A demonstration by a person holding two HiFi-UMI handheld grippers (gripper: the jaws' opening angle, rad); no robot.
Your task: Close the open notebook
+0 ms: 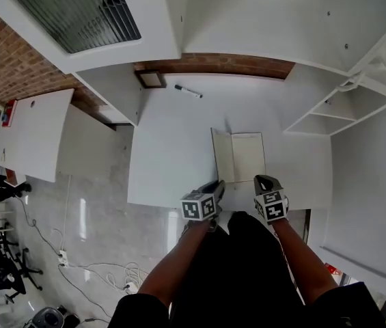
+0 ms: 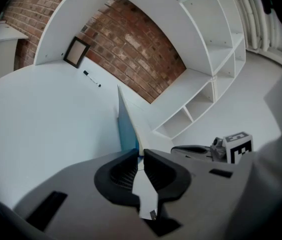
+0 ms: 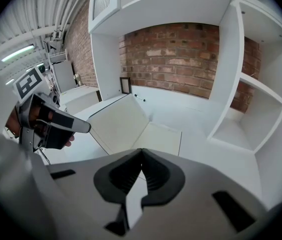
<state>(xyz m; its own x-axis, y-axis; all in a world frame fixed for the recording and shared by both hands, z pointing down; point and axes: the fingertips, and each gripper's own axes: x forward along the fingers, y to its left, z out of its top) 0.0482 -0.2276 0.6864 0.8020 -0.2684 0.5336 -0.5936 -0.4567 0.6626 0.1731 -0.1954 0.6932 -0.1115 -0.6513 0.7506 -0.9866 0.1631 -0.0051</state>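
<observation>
Looking down in the head view onto a notebook [image 1: 247,157] lying open near the front edge of a white desk [image 1: 172,149], just ahead of both grippers. Long axis along the spine, pointing away toward the brick wall [image 1: 213,65]. Right half flat, left half tipped up. Touching the near left corner, the left gripper [image 1: 216,184]; just short of the near right edge, the right gripper [image 1: 261,181]. Well beyond, by the wall, a pen [image 1: 188,91] and a small frame [image 1: 150,79].

Over to the left gripper view. Staring edge-on along the raised cover [image 2: 128,131], standing steeply and running straight away from the lens. Showing what the head view hides: a blue outer face, white inside. Jaws pinched on the cover's near edge, only a slit left between them. Off to the right, the right gripper [image 2: 180,149] low over the desk, with shelves [image 2: 200,99] behind.

Now the right gripper view. Jaws pressed together, tips meeting, nothing between. Beyond them, facing the open spread [image 3: 150,129] head-on, as neither other view does: flat page on the right, lifted cover [image 3: 116,124] leaning up on the left. At that cover's near edge, the left gripper [image 3: 83,127]. Spine heading off toward pen [image 3: 140,98] and frame [image 3: 125,85].
</observation>
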